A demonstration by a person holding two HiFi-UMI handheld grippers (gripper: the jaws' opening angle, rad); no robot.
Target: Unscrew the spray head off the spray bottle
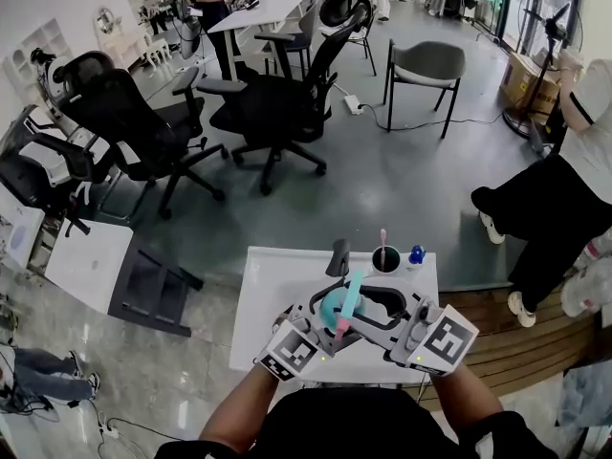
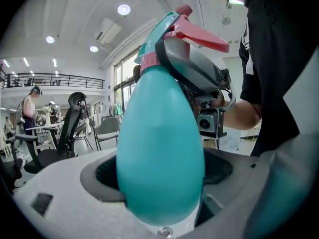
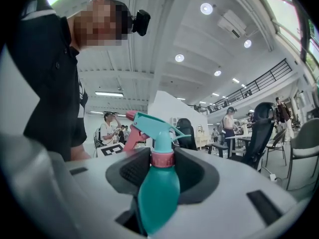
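The spray bottle (image 2: 159,148), probably light and slippery, is clamped at its belly by the jaws of the left gripper (image 2: 160,183) and at its pink collar (image 3: 162,159) by those of the right gripper (image 3: 162,167).

Clamps the teal plastic spray bottle (image 2: 159,133) in the grey left gripper (image 2: 162,168); closes the grey right gripper (image 3: 167,173) on its pink collar (image 3: 162,159).

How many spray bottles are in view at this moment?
1. The teal spray bottle is held over the white table: the left tongs clamp its body, the right tongs grip its pink collar. No other shows.
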